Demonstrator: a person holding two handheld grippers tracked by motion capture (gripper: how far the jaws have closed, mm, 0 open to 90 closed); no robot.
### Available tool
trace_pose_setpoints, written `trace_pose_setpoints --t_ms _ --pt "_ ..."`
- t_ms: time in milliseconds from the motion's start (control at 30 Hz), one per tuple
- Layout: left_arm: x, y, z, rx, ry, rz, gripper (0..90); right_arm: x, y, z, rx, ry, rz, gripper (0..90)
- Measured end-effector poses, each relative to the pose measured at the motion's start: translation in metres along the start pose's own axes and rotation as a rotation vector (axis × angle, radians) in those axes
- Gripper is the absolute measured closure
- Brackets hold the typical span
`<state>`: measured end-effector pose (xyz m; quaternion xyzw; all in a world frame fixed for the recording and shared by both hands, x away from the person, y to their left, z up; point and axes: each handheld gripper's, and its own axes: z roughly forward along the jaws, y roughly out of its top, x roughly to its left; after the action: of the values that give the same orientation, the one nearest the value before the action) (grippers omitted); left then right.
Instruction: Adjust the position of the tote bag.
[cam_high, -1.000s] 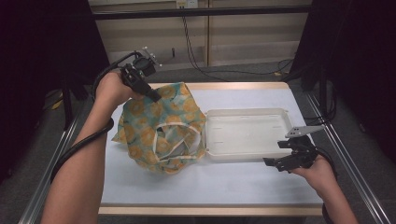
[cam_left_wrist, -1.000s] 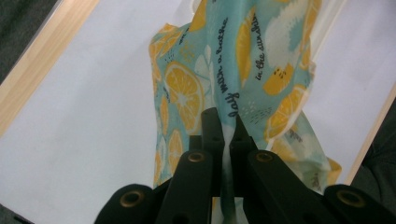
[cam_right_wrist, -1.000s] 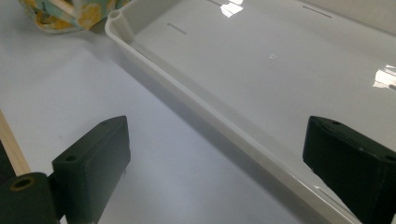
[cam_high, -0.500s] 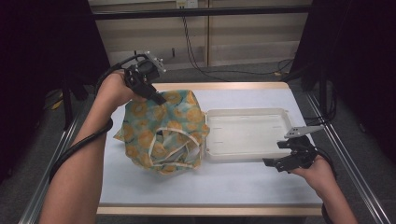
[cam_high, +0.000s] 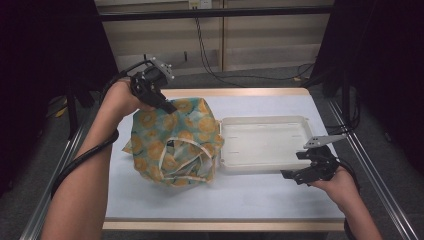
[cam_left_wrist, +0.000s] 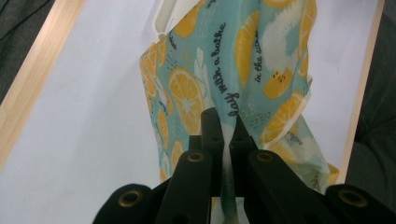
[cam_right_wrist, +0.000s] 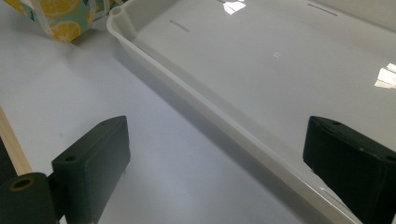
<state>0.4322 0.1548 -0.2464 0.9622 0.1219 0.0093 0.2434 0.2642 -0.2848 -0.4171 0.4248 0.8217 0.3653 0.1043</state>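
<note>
Left tongs (cam_high: 167, 106) raised and clamped tight; right tongs (cam_high: 300, 176) low, jaws wide apart

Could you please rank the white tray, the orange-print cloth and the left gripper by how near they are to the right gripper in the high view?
1. White tray: right beside the right gripper, at its near right corner.
2. Orange-print cloth: left of the tray, mid-table.
3. Left gripper: far left, pinching the cloth's top edge.

Teal orange-slice-patterned cloth (cam_high: 172, 140), white tray (cam_high: 262, 145), black tools.
</note>
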Motion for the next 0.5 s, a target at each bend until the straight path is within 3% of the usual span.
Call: trace_pose_setpoints --t_ms 133,367,400,467,500 --pt "0.0 -0.006 0.0 -0.046 -0.009 -0.038 86.5 -0.001 0.0 -0.001 0.003 0.007 0.004 7.2" --pt "-0.001 -0.017 -0.001 -0.092 -0.002 -0.03 86.8 0.001 0.0 0.001 0.003 0.001 -0.002 7.2" --pt "0.001 -0.017 -0.001 -0.091 -0.003 -0.027 84.3 0.001 0.0 0.001 0.006 0.005 0.0 7.2" --pt "0.001 -0.019 -0.002 -0.092 -0.003 -0.068 69.6 0.002 0.0 0.002 0.005 0.008 -0.002 7.2" --pt "0.0 -0.02 -0.002 -0.103 -0.003 -0.109 61.5 0.002 0.0 0.003 0.006 0.014 -0.005 7.2"
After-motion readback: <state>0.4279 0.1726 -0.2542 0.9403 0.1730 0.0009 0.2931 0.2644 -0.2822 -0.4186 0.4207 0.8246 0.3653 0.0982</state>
